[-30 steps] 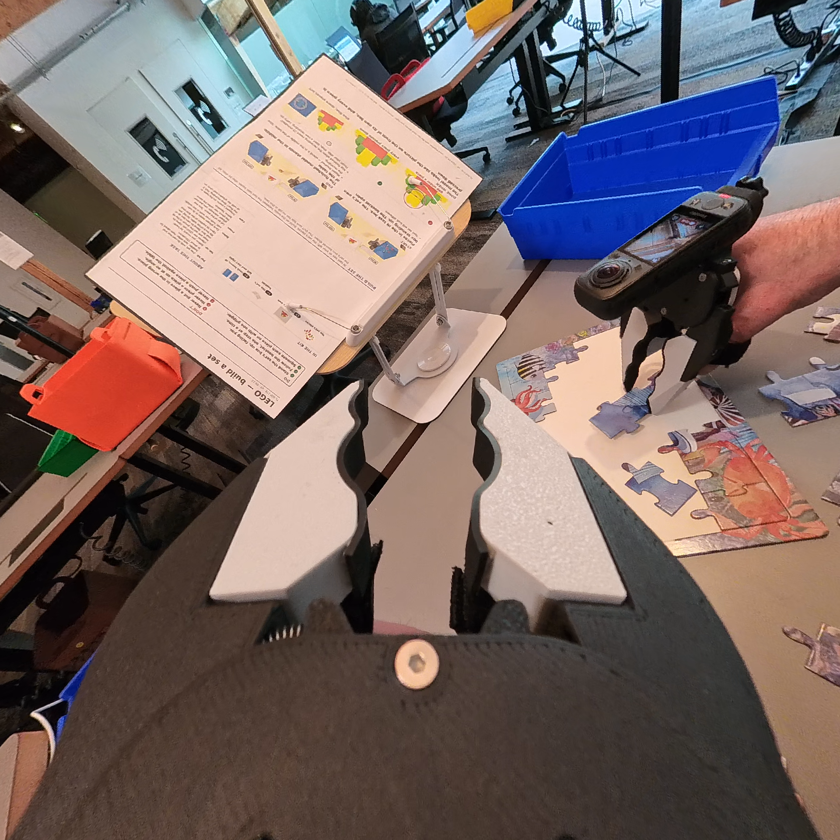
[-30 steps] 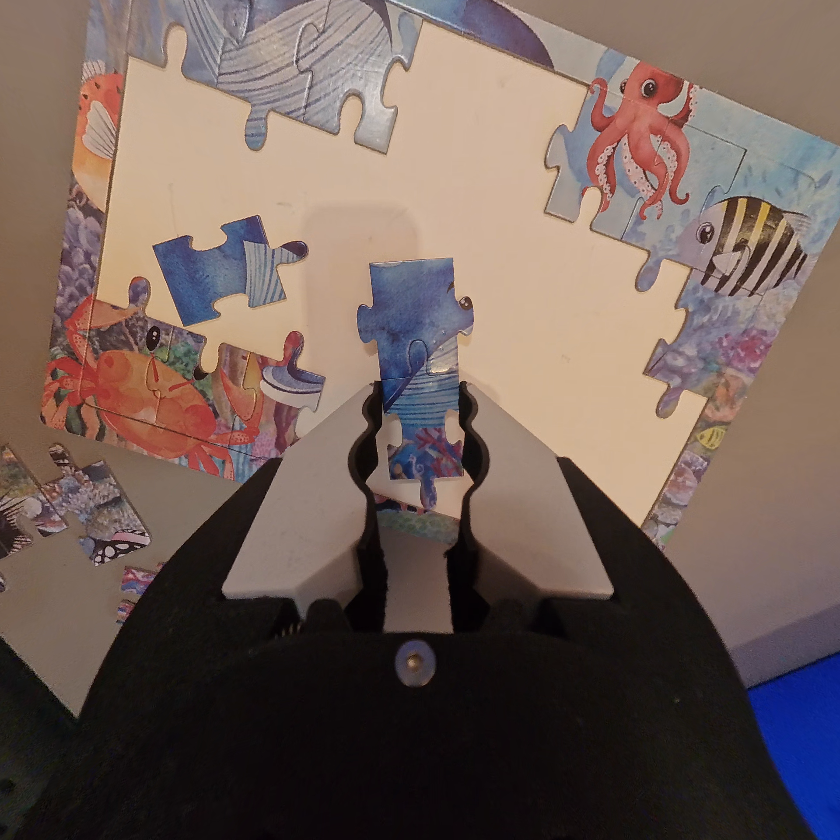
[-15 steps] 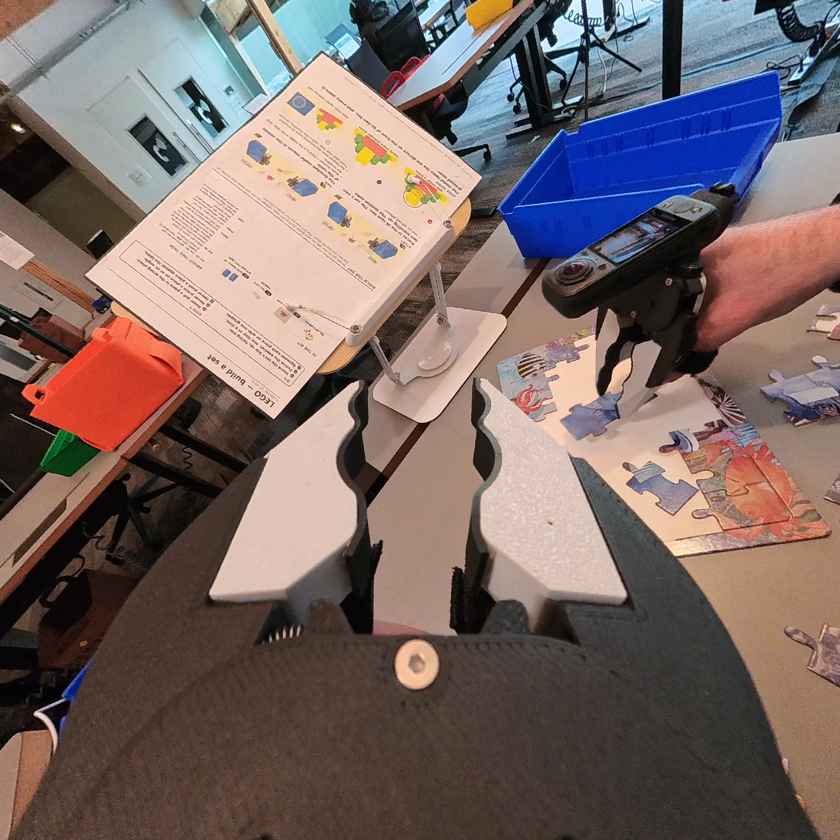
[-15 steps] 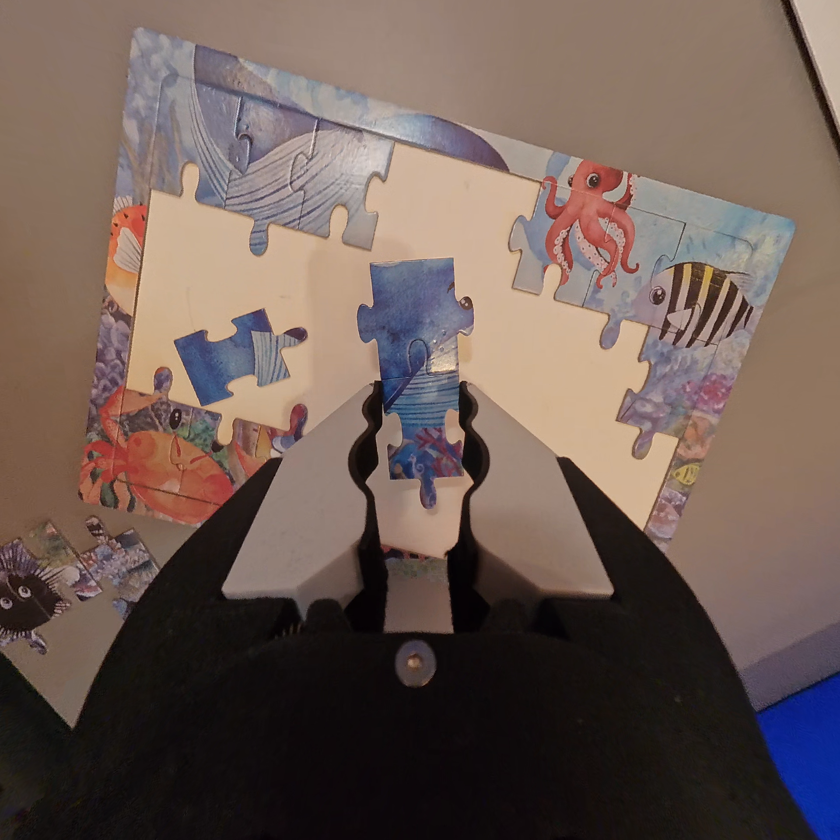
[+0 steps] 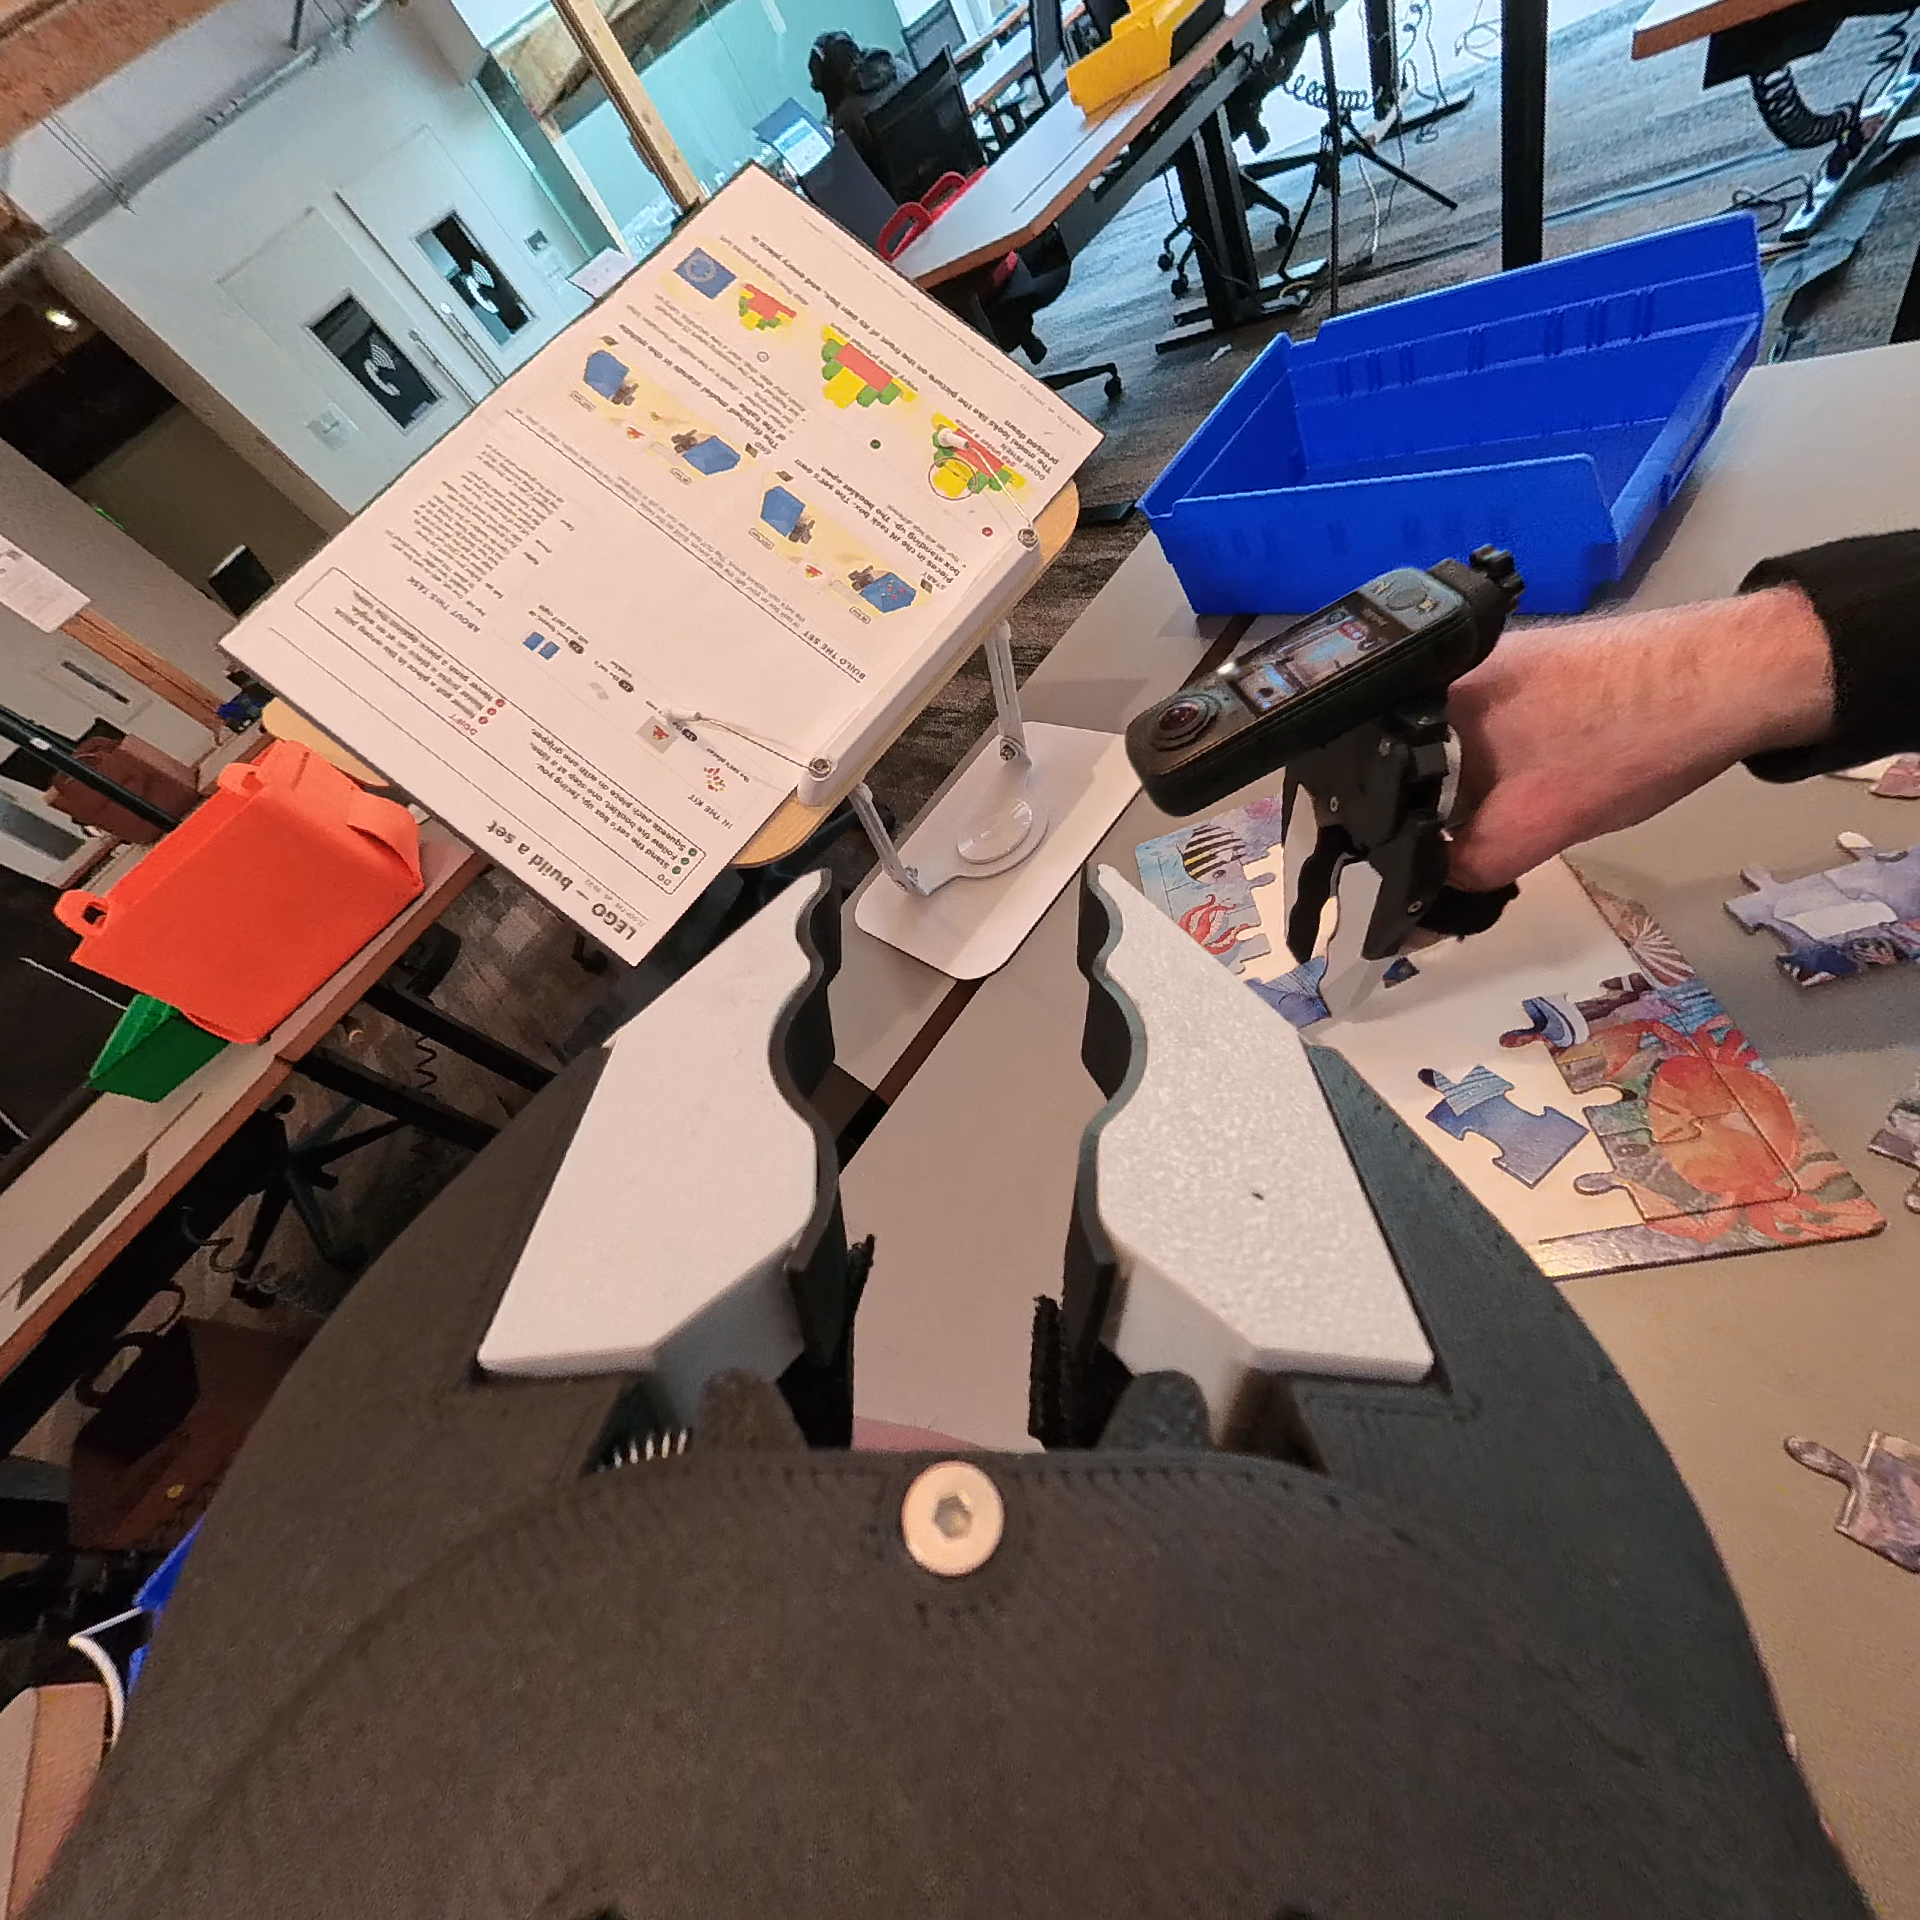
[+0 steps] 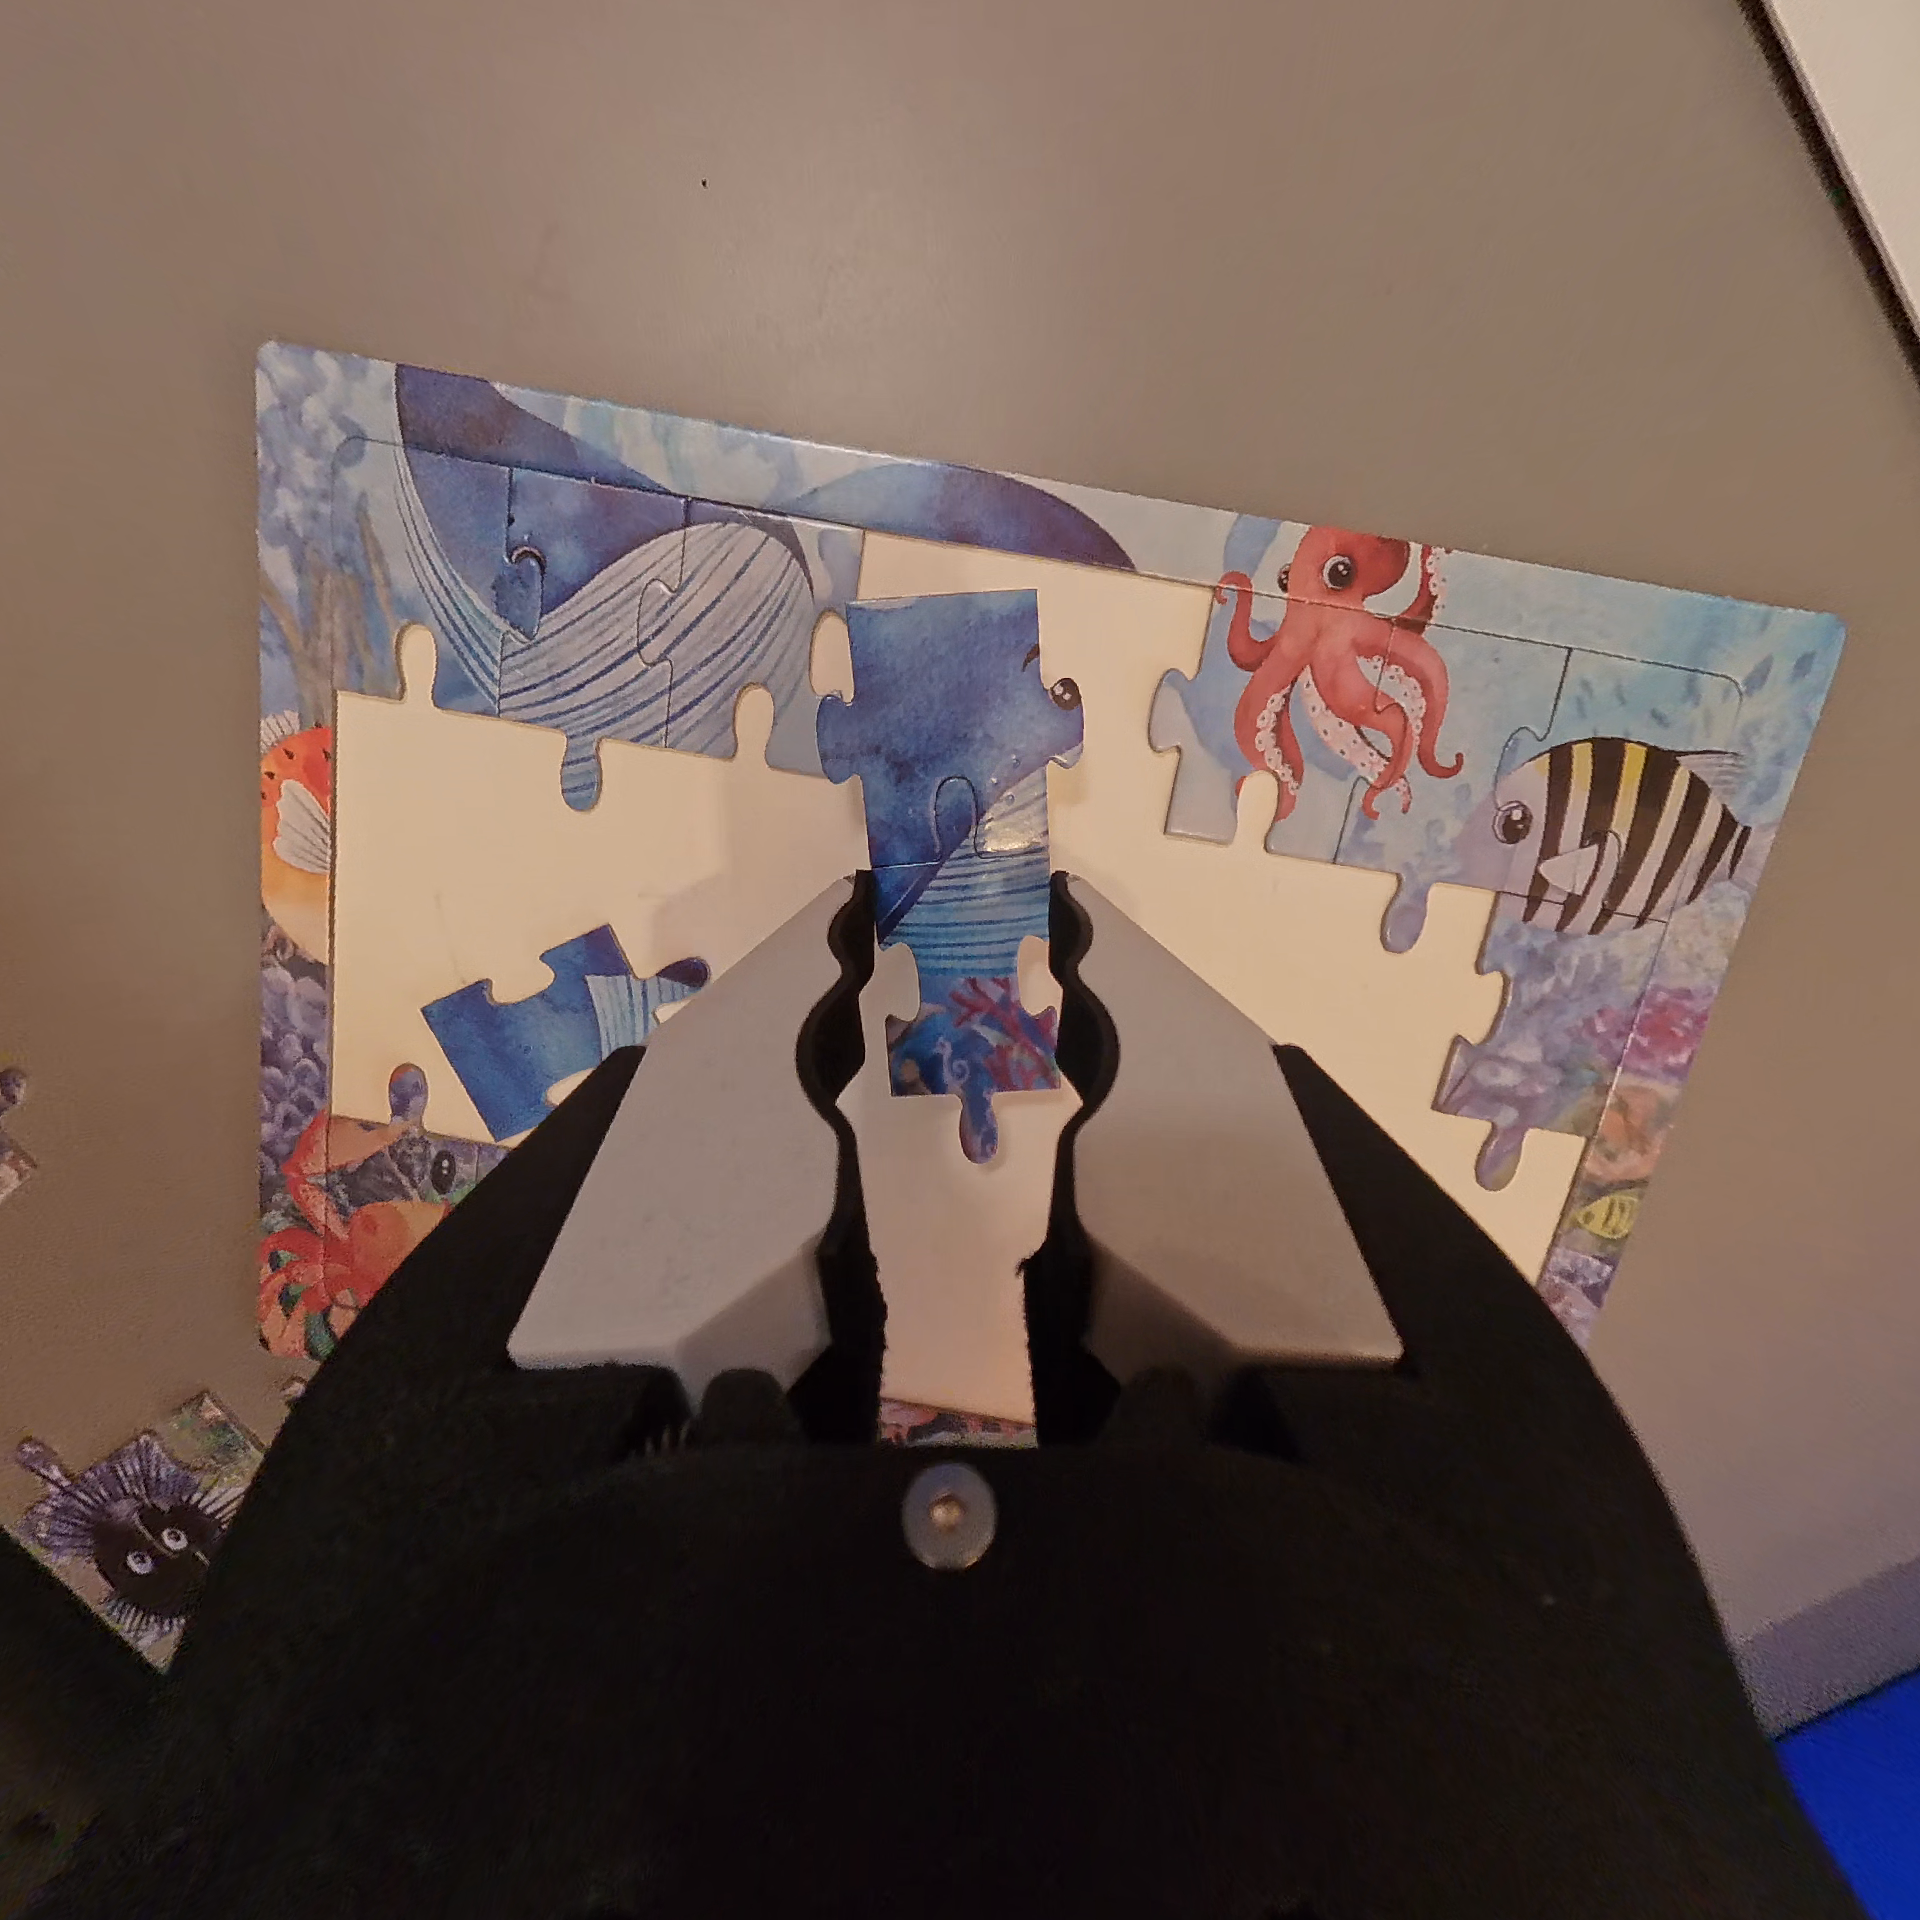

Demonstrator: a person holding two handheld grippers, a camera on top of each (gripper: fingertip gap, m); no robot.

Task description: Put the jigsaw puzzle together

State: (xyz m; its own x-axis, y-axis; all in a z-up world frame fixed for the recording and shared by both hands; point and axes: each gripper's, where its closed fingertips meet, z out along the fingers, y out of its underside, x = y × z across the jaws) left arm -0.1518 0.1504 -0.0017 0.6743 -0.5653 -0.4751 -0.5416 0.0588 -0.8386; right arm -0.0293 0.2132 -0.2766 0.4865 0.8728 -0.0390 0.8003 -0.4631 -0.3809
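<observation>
- Since a second ago the right tool has carried its joined pair of blue pieces up the puzzle tray, from around the middle to near the top edge; the tray also looks squarer in the right wrist view than before.
- Right tool's fingers are closed on that pair, gripping the lower piece by its sides, with the whale-eye piece sticking out past the tips.
- That top piece sits over the gap in the top row, between the whale section and the red octopus. Can't tell if it's touching the tray or just above it.
- One loose blue piece lies on the bare tray floor lower left, above the crab.
- Left tool hasn't budged: fingers parted, nothing between them, held up over the table edge.
- More loose pieces are scattered on the table beside the tray, and a blue bin sits further back.
</observation>
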